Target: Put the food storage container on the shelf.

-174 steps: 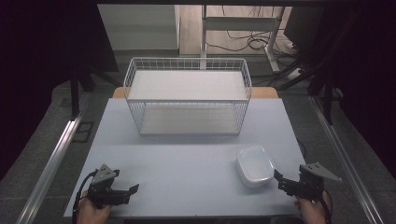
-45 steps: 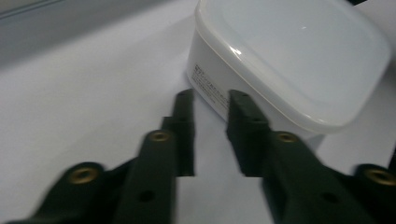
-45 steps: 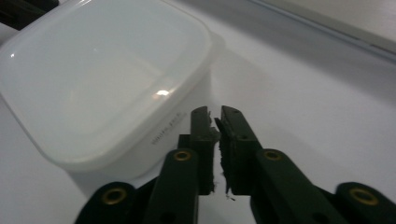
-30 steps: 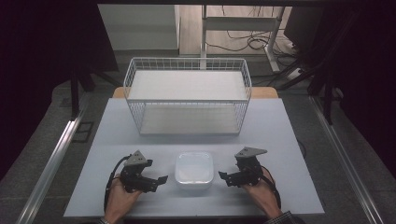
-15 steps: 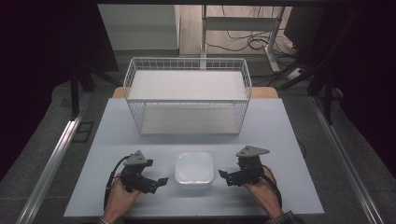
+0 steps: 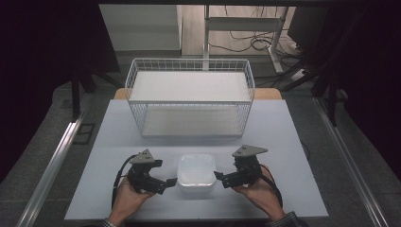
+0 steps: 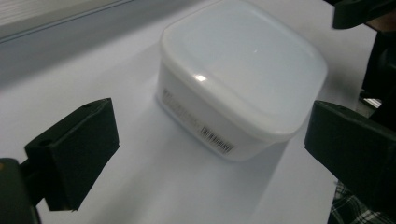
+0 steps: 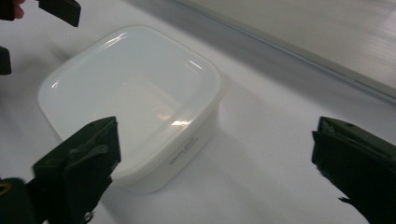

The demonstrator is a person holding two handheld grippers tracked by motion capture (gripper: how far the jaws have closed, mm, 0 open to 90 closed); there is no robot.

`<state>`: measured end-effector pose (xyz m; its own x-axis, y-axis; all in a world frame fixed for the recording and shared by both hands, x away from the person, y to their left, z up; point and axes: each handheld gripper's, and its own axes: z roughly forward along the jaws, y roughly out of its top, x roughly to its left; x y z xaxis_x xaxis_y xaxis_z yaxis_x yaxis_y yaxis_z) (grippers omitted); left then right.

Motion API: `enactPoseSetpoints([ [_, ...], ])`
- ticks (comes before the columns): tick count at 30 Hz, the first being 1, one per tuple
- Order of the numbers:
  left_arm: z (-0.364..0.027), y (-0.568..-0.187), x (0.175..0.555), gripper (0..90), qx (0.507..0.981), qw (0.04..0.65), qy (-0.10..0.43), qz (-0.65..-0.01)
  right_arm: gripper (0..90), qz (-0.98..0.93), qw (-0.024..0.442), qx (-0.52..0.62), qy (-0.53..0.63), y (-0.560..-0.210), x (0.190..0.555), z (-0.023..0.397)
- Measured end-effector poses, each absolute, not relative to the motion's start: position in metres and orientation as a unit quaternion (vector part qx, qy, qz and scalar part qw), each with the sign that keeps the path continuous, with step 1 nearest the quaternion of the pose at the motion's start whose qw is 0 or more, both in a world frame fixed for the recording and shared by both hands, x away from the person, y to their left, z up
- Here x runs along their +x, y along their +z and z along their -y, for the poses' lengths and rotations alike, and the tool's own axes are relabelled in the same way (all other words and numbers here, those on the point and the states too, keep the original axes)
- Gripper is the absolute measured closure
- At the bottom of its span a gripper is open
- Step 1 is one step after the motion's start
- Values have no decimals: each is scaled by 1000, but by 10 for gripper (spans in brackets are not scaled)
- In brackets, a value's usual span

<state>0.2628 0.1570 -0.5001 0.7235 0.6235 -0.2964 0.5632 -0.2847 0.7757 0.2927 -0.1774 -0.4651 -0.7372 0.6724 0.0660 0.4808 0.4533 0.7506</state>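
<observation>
White lidded box (image 6: 196, 171) sits near-centre on the worktop (image 6: 293, 142), between 2 grippers. Left gripper (image 6: 169, 181) and right gripper (image 6: 218, 176) both spread wide, holding nothing, flanking the box. Risk: smooth lid and rounded walls, uneven squeeze could skid or tip it. Wire basket (image 6: 189, 97) stands far side, well apart, nothing blocking.

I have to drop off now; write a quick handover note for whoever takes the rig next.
Left hand-held gripper: open, at the left side of the white lidded container, holding nothing.
Right hand-held gripper: open, at its right side, holding nothing.
Container: on the table near the front edge, lid on, in front of the wire basket.
Done: both grippers flank the container.
Left: probably grasp it; no grip yet.
</observation>
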Motion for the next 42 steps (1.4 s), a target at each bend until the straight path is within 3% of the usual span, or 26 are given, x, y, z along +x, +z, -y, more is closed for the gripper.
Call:
enactPoseSetpoints([
  [3, -150, -498, 266, 50, 803, 470, 31, -365, 90, -843, 98, 347, 400, -464, 296, 169],
  [11, -133, -505, 280, 72, 807, 463, 16, -366, 134, -844, 77, 342, 406, -471, 300, 155],
  [18, -128, -515, 283, 106, 803, 470, -30, -365, 161, -851, 14, 353, 390, -487, 304, 149],
  [19, -128, -516, 283, 141, 801, 472, -39, -367, 211, -848, -2, 357, 392, -488, 305, 150],
  [22, -130, -514, 282, 170, 800, 470, -44, -370, 231, -846, -18, 362, 390, -487, 305, 151],
  [23, -131, -514, 281, 198, 799, 470, -43, -373, 247, -846, -22, 366, 388, -487, 305, 152],
  [24, -134, -513, 280, 286, 797, 471, -44, -375, 307, -840, -37, 379, 386, -486, 304, 155],
  [25, -136, -513, 278, 286, 795, 472, -48, -377, 307, -840, -37, 379, 386, -486, 304, 155],
  [26, -140, -510, 273, 390, 791, 475, -46, -383, 408, -835, -39, 387, 389, -484, 302, 160],
  [27, -140, -510, 273, 438, 791, 475, -46, -383, 408, -835, -39, 387, 389, -484, 302, 160],
  [28, -143, -507, 269, 479, 791, 475, -46, -384, 503, -829, -37, 398, 392, -481, 298, 164],
  [29, -143, -507, 269, 511, 791, 475, -46, -384, 538, -826, -36, 401, 394, -479, 296, 166],
  [33, -145, -504, 261, 579, 786, 477, -41, -391, 625, -815, -42, 417, 401, -477, 291, 170],
  [38, -147, -498, 255, 769, 776, 486, -12, -401, 780, -799, -28, 431, 418, -470, 283, 176],
  [42, -149, -499, 256, 790, 771, 486, -15, -411, 781, -805, 3, 422, 418, -469, 280, 172],
])
